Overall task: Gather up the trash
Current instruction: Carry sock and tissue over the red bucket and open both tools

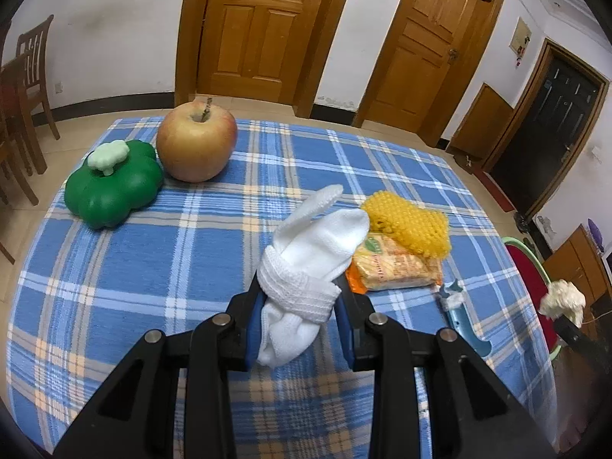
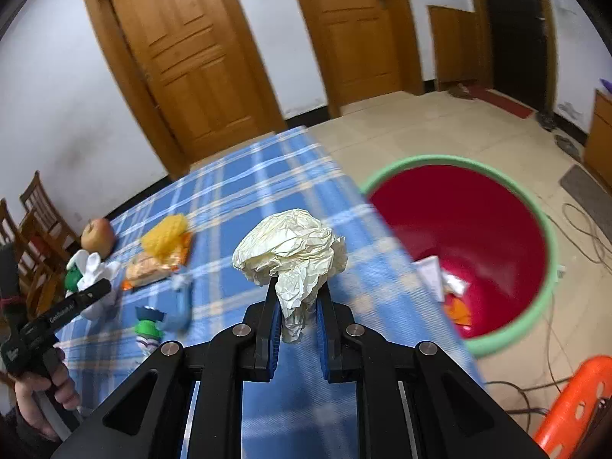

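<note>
My left gripper (image 1: 300, 298) is shut on a rolled white sock (image 1: 313, 252) and holds it over the blue plaid table (image 1: 153, 252). My right gripper (image 2: 297, 298) is shut on a crumpled cream paper ball (image 2: 290, 246) above the table's right edge. The paper ball also shows at the far right of the left wrist view (image 1: 562, 298). A red basin with a green rim (image 2: 459, 244) stands on the floor right of the table and holds some scraps. A snack packet (image 1: 394, 266), a yellow bubble sheet (image 1: 409, 225) and a pale blue tube (image 1: 463, 317) lie on the table.
An apple (image 1: 197, 141) and a green toy pepper (image 1: 113, 187) sit at the table's far left. Wooden chairs (image 1: 26, 88) stand to the left. An orange stool (image 2: 573, 405) and cables (image 2: 581, 229) are on the floor near the basin. A small crushed wrapper (image 2: 149, 329) lies near the table's front.
</note>
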Tool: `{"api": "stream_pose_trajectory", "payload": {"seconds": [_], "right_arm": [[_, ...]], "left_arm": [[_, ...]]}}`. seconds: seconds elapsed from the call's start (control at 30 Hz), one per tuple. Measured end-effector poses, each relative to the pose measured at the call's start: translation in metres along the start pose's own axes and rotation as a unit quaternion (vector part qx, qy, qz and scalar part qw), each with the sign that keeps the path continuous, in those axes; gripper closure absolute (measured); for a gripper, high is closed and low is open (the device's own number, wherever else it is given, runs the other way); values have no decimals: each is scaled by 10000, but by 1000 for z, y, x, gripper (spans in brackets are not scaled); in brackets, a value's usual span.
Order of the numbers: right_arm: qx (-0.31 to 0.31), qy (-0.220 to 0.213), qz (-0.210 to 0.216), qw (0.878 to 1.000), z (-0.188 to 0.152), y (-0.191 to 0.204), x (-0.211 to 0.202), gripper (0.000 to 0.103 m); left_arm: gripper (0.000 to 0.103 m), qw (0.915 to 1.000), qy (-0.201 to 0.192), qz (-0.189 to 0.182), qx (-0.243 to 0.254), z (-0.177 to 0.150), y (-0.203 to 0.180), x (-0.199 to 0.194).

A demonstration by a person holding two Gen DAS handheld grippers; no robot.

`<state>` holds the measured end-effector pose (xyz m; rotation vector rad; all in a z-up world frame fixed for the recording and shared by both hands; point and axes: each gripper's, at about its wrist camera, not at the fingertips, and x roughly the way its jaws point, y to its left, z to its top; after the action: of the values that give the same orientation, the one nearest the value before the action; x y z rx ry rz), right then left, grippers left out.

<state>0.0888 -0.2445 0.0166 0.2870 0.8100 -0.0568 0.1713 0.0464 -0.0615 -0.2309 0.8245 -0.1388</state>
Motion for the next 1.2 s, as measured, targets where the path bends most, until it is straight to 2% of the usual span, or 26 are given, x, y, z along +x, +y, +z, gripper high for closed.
{"api": "stream_pose_trajectory", "payload": {"seconds": [0.3,0.57,0.7,0.8,0.83,0.9,1.13,1.2], "right_arm": [[639,-86,-524,9965,-9,-66,-23,87],[857,-35,-612,9944,-6,-98,-19,85],[915,33,-557,9942,1,-110,-11,83],[891,75,-497,9947,7,-117,-8,76],[896,61,-482,9948,8,-119,-9,70],[919,5,-390,9950,9,-124,-11,67],[984,-78,-243,9948,12,-134,-22,59],[1058,-96,-250,9940,12,-139,-27,57]], "left_arm": [[71,9995,-163,35,253,-2,-16,-7],[71,9976,-311,-13,614,2,-57,-30],[71,9957,-261,-285,847,1,-93,-41],[71,9935,-169,-554,976,1,-120,-44],[71,9927,-122,-647,1015,1,-130,-44],[71,9908,-34,-801,1088,-1,-147,-42],[71,9779,398,-1368,1531,-10,-216,-18],[71,9746,436,-1385,1705,-13,-234,-12]]}}
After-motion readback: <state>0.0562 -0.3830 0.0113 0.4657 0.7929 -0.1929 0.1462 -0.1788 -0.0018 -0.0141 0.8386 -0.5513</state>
